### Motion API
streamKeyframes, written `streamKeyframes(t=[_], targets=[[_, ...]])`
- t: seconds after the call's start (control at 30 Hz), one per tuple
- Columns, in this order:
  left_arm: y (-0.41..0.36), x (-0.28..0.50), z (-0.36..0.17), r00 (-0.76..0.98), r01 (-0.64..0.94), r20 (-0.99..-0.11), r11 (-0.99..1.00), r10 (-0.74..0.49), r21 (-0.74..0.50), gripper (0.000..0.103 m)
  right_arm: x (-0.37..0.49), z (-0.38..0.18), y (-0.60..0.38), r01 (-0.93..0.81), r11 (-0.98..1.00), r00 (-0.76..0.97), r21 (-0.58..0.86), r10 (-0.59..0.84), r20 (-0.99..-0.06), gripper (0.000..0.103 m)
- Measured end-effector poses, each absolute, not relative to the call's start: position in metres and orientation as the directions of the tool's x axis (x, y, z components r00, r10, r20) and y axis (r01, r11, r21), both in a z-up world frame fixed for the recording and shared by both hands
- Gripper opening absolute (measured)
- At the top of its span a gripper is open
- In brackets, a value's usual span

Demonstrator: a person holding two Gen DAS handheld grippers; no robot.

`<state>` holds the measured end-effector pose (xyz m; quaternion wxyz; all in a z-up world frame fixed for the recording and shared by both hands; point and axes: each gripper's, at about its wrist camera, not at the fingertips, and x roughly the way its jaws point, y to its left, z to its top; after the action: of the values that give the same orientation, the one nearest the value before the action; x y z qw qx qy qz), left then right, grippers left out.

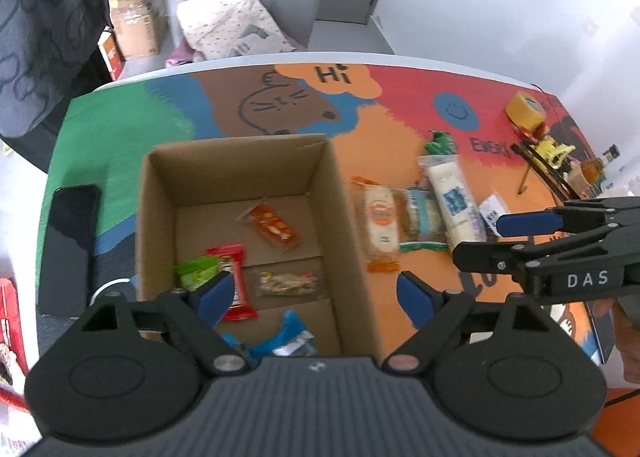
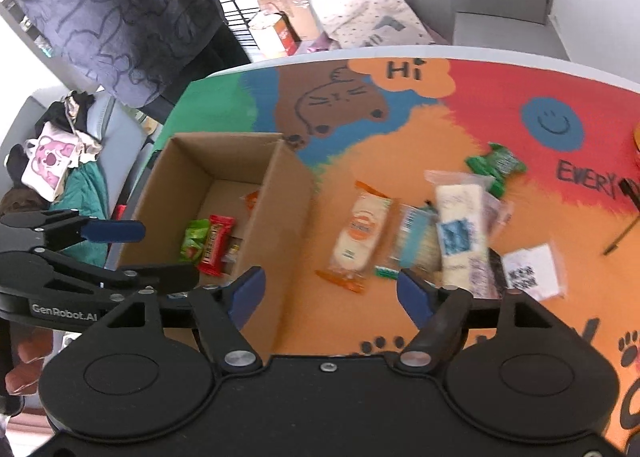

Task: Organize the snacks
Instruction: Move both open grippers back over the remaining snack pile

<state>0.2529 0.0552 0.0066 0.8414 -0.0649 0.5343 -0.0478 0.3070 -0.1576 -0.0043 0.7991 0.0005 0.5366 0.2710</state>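
From the left wrist view I look almost straight down into the open cardboard box (image 1: 240, 217), and its brown corrugated floor shows far more than the other view gives: an orange packet (image 1: 274, 227) near the middle, a glossy red bar (image 1: 234, 281) beside a crinkled green wrapper (image 1: 196, 273) at lower left, a clear bag of nuts (image 1: 286, 283), and a blue foil wrapper (image 1: 280, 337) at the bottom edge. The left gripper (image 1: 316, 297) hangs over the box with its blue-padded fingers spread wide and nothing between them. The right wrist view sees the box (image 2: 224, 197) from the side, so its near wall hides most of the floor and only the red bar (image 2: 214, 245) and green wrapper (image 2: 194, 241) peek out. That view shows the loose snacks on the painted table (image 2: 500, 89) better: a pale oblong packet with orange ends (image 2: 360, 233), a long white bar with a blue label (image 2: 458, 229) lying across a teal-striped packet (image 2: 416, 241), and a green twisted wrapper (image 2: 496, 165) at upper right, with a white QR card (image 2: 532, 269) at right. The right gripper (image 2: 330, 293) hovers over the table just right of the box, its jaws also parted and empty. Only the left view catches the roll of yellow tape (image 1: 526, 109) at upper right and the dark phone (image 1: 72, 249) at the left edge.
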Motion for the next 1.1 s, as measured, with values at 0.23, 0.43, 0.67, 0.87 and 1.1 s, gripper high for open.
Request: streamKeyframes(t=[0.23,0.43,0.67,0.87,1.1], targets=[[0.024,0.261,0.006,0.402,0.047,-0.9,0.986,-0.168,-0.163,0.087,0.303,-0.01,-0.184,-0.406,0.87,0.275,0.279,0.407,-0.871,0.084],[-0.001,0.27,0.002,0.367,0.076,-0.912,0.983,-0.185,-0.169,0.087,0.3,-0.018,-0.204,-0.387,0.886,0.262,0.257,0.372,-0.89,0.092],[-0.027,0.279,-0.001,0.328,0.105,-0.927,0.982,-0.183,-0.156,0.087,0.304,-0.027,-0.222,-0.371,0.904,0.238,0.212,0.313,-0.919,0.098],[-0.046,0.287,-0.005,0.3,0.138,-0.936,0.979,-0.183,-0.148,0.087,0.306,-0.033,-0.233,-0.368,0.915,0.226,0.166,0.261,-0.939,0.101],[-0.063,0.3,-0.019,0.284,0.147,-0.942,0.979,-0.176,-0.139,0.087,0.315,-0.042,-0.249,-0.345,0.928,0.236,0.136,0.227,-0.945,0.101]])
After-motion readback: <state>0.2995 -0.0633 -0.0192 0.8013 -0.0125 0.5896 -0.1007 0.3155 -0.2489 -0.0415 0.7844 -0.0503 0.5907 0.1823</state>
